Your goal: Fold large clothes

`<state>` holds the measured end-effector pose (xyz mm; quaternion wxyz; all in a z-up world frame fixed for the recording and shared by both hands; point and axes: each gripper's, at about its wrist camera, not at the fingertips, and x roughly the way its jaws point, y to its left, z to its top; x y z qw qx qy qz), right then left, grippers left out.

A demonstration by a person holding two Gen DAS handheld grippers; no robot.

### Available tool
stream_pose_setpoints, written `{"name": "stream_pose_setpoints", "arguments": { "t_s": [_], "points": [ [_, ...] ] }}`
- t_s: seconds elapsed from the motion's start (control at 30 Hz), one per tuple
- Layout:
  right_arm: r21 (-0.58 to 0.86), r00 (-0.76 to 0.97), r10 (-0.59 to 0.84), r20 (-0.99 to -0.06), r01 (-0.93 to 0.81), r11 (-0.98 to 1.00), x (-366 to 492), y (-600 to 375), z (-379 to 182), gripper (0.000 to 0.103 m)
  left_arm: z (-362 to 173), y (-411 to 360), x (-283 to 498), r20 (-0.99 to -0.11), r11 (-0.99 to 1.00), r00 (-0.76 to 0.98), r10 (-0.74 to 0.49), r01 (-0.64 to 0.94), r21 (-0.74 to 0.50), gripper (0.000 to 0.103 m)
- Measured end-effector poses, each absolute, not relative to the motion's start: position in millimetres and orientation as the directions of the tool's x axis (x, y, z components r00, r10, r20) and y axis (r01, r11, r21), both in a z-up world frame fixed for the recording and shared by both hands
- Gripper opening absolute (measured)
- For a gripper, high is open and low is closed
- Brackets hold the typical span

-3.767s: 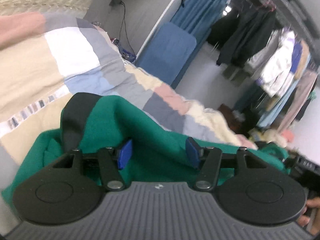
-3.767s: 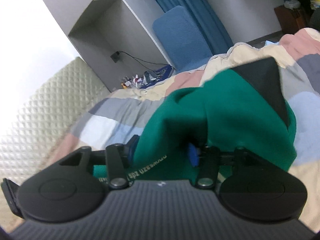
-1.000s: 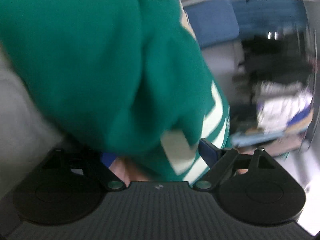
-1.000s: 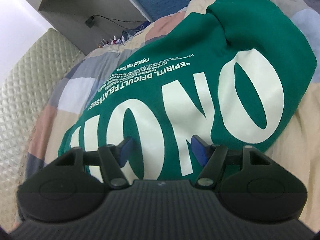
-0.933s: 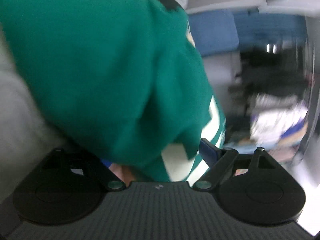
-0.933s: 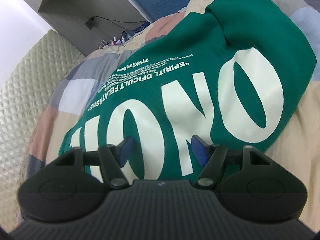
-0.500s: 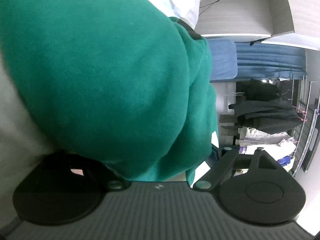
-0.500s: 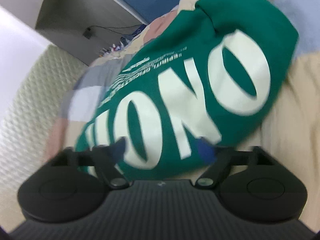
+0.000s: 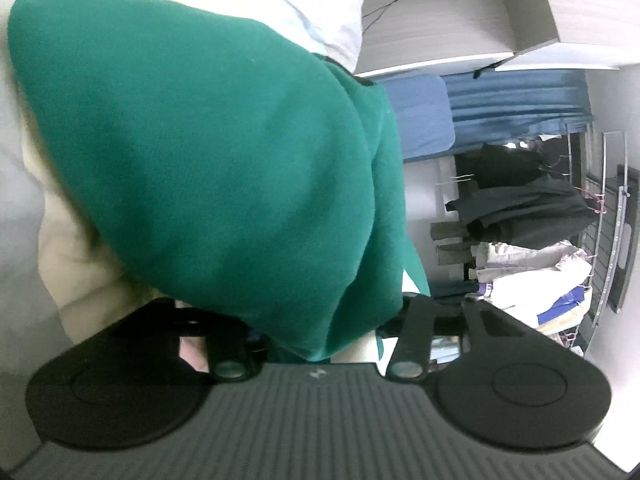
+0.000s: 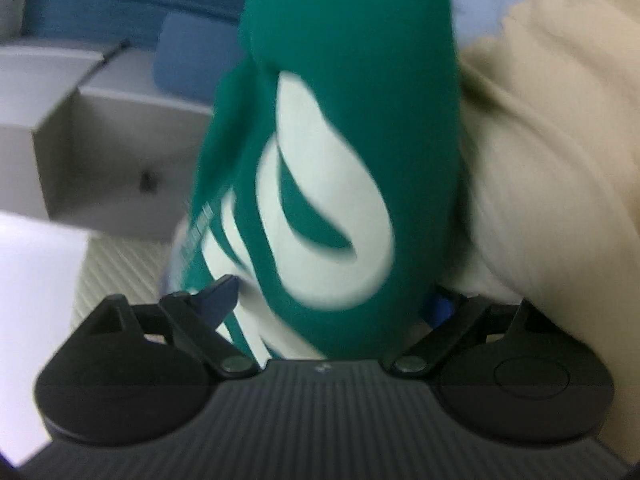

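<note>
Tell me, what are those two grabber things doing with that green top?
A person with a handheld gripper in each hand is folding a green sweatshirt with big white letters on a bed. Both the left gripper and the right gripper have the fabric bunched between their fingers. The cream patchwork quilt lies beside it.

a green sweatshirt (image 9: pixel 224 160) printed with large white letters (image 10: pixel 320 208), over a cream quilt (image 10: pixel 552 120) with a pale blue patch. blue curtain (image 9: pixel 516 98), blue chair back (image 9: pixel 424 116), black gripper (image 10: pixel 332 304) with blue fingertips (image 10: pixel 218 298).
</note>
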<state>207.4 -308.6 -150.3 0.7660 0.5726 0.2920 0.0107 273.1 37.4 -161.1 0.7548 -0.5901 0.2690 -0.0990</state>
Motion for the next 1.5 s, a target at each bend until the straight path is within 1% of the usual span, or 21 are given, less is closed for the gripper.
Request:
{"name": "stream_pose_setpoints", "arguments": {
  "t_s": [0.07,0.17,0.2,0.27,0.33,0.4,0.47,0.5,0.67,0.73,0.8,0.87,0.9,0.93,0.97,1.0,1.1,1.2,1.27,1.37,1.5],
  "points": [
    [0.883,0.846,0.318,-0.428,0.316,0.347,219,-310,-150,0.097,-162,33,276,-0.284,0.286,0.837,-0.468,-0.161,-0.945,0.05],
    [0.874,0.843,0.292,-0.451,0.353,0.333,240,-307,-156,0.099,-163,34,279,-0.29,0.295,0.834,-0.469,-0.161,-0.942,0.05],
    [0.874,0.845,0.287,-0.451,0.352,0.336,245,-306,-156,0.102,-162,38,279,-0.293,0.301,0.832,-0.47,-0.16,-0.94,0.05],
    [0.859,0.836,0.291,-0.466,0.347,0.377,256,-301,-154,0.103,-164,43,283,-0.297,0.299,0.827,-0.478,-0.165,-0.94,0.052],
    [0.85,0.828,0.302,-0.473,0.339,0.403,263,-300,-153,0.103,-163,45,286,-0.293,0.282,0.82,-0.491,-0.169,-0.945,0.059],
    [0.859,0.829,0.315,-0.462,0.33,0.391,267,-304,-153,0.103,-162,49,296,-0.28,0.256,0.812,-0.512,-0.167,-0.952,0.077],
    [0.872,0.836,0.323,-0.444,0.322,0.368,265,-307,-155,0.103,-163,51,298,-0.249,0.211,0.809,-0.532,-0.158,-0.965,0.089],
    [0.877,0.84,0.322,-0.437,0.317,0.362,265,-307,-155,0.103,-164,51,299,-0.239,0.191,0.809,-0.538,-0.159,-0.969,0.093],
    [0.862,0.843,0.311,-0.438,0.296,0.413,273,-301,-153,0.103,-179,56,305,-0.209,0.039,0.819,-0.534,-0.224,-0.974,0.095],
    [0.854,0.84,0.315,-0.443,0.287,0.434,277,-298,-151,0.103,-191,55,308,-0.211,-0.064,0.834,-0.509,-0.281,-0.958,0.095],
    [0.844,0.828,0.329,-0.454,0.28,0.458,283,-297,-149,0.103,-194,53,311,-0.221,-0.083,0.842,-0.493,-0.298,-0.951,0.094],
    [0.822,0.816,0.346,-0.463,0.249,0.512,292,-297,-142,0.086,-186,48,314,-0.239,0.0,0.838,-0.491,-0.275,-0.962,0.094],
    [0.807,0.811,0.351,-0.467,0.229,0.544,297,-297,-137,0.073,-182,45,315,-0.254,0.05,0.834,-0.49,-0.264,-0.963,0.092],
    [0.796,0.809,0.359,-0.466,0.207,0.569,300,-298,-133,0.065,-178,42,316,-0.275,0.096,0.83,-0.484,-0.263,-0.96,0.087],
    [0.787,0.808,0.364,-0.463,0.186,0.588,304,-299,-128,0.061,-173,39,316,-0.306,0.148,0.825,-0.475,-0.268,-0.952,0.078],
    [0.775,0.81,0.365,-0.459,0.164,0.611,307,-299,-123,0.053,-171,37,316,-0.317,0.177,0.825,-0.469,-0.263,-0.948,0.072],
    [0.736,0.816,0.366,-0.447,0.104,0.669,305,-295,-106,0.042,-167,38,319,-0.3,0.204,0.829,-0.471,-0.228,-0.952,0.052],
    [0.721,0.831,0.374,-0.412,0.046,0.692,300,-295,-87,0.038,-155,38,320,-0.283,0.261,0.834,-0.474,-0.174,-0.95,0.038],
    [0.716,0.839,0.38,-0.389,0.016,0.698,299,-292,-74,0.037,-146,41,317,-0.271,0.304,0.835,-0.478,-0.133,-0.944,0.034],
    [0.697,0.852,0.396,-0.344,-0.051,0.716,284,-291,-49,0.033,-132,43,309,-0.241,0.318,0.838,-0.49,-0.085,-0.944,0.029],
    [0.669,0.874,0.408,-0.264,-0.139,0.73,269,-296,-2,0.032,-112,38,294,-0.188,0.311,0.823,-0.536,-0.014,-0.95,0.028]
  ]
}}
